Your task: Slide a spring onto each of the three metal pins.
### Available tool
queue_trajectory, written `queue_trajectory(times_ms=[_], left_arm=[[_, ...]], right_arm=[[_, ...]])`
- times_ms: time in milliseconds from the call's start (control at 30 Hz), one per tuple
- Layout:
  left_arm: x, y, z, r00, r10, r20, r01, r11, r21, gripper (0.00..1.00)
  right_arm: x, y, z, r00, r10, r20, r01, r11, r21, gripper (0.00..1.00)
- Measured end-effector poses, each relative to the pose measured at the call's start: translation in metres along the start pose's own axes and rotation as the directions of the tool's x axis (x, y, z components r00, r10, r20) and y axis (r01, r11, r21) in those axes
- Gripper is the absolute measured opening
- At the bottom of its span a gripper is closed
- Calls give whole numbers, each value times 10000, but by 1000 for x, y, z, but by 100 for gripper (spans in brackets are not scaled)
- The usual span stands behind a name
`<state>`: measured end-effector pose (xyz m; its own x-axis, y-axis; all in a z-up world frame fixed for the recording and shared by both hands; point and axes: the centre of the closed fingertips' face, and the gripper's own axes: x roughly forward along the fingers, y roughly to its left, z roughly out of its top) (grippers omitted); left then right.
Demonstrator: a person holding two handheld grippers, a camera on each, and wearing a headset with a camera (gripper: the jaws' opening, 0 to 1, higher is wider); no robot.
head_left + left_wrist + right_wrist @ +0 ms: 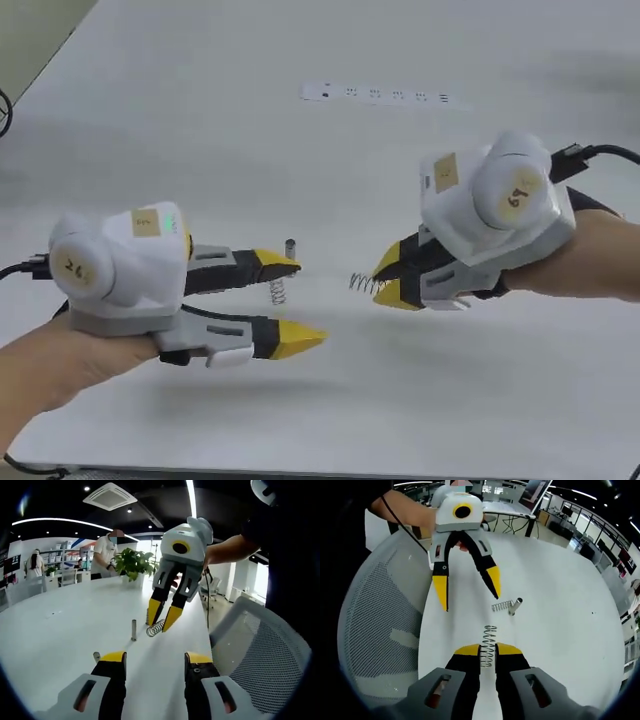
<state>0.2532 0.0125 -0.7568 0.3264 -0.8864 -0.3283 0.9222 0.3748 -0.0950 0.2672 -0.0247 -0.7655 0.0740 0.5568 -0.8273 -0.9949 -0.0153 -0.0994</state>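
Pinching a spring (489, 633), right hand-held gripper (488, 652) near metal pin (515, 606).

White-bodied left gripper (310, 302) with black, yellow-tipped jaws lay level, pointing right, jaws spread wide. Matching right gripper (382, 282) faced it, tipped slightly downward, jaws pinched on a thin coiled metal spring (362, 283). Left hand (60, 360) and right hand (600, 260) held the bodies from behind. Tips near, not touching.

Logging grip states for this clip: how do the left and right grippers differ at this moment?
The left gripper is open and holds nothing; the right gripper is shut on a spring. In the head view the left gripper points right, the right gripper points left. Both have yellow jaw tips.
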Motion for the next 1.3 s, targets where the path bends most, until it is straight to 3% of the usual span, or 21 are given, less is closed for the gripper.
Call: queue_trajectory(times_ms=[500, 1300], left_arm=[[3, -6, 1, 9986, -475, 251, 465, 9981, 417, 31], [5, -15, 10, 9944, -932, 498, 911, 9949, 435, 11]], right_arm=[[12, 18, 12, 9978, 650, -146, -664, 9889, -1326, 8], [13, 29, 35, 9956, 826, 453, -691, 9673, -2439, 8]])
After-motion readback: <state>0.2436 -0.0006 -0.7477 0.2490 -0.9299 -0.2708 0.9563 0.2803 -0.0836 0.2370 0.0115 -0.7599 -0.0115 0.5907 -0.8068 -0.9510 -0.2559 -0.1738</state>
